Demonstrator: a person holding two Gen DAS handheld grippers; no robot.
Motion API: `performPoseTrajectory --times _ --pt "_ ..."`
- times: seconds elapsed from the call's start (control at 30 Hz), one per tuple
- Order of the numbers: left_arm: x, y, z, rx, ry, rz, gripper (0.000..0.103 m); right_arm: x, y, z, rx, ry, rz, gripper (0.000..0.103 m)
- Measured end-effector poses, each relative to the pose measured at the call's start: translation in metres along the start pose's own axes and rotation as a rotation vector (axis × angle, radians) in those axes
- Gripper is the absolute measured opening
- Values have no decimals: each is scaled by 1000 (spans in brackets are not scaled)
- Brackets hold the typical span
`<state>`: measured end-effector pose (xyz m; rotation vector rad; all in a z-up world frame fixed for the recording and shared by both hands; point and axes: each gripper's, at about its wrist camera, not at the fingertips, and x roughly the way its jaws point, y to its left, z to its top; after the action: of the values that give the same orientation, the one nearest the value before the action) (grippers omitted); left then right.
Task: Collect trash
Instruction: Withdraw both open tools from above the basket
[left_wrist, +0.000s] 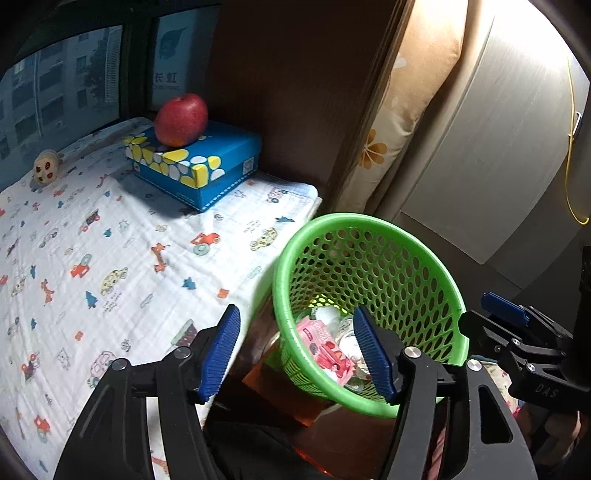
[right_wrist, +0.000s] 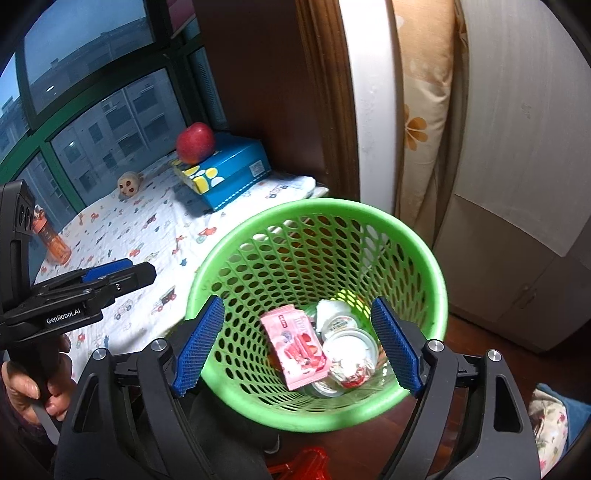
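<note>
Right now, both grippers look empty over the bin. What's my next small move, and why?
Probably swing the left gripper toward the orange bottle lying on the cloth. Both grippers are open and empty, the wrapper and cups already sit in the bin.

The bottom of the green perforated plastic basket (right_wrist: 317, 236) is partly covered by the pink snack wrapper (right_wrist: 295, 347), and the clear plastic cups (right_wrist: 349, 347) beneath it are only partly seen. In the left wrist view, the basket's near rim (left_wrist: 369, 404) is hidden behind the left gripper (left_wrist: 297, 354). The orange plastic bottle (right_wrist: 51, 240) is partly hidden behind the black gripper body. The print on the wrapper is too small to be read.
</note>
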<state>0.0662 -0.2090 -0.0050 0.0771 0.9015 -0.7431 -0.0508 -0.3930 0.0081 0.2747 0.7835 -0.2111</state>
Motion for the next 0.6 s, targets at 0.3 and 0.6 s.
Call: performPoseTrajectory --times 0.3,0.6 --pt "-40 42 1 -49 -89 142 84 9 43 7 -65 5 67 89" --pt "-68 80 -7 -86 -124 305 94 17 85 17 -129 0 98 92"
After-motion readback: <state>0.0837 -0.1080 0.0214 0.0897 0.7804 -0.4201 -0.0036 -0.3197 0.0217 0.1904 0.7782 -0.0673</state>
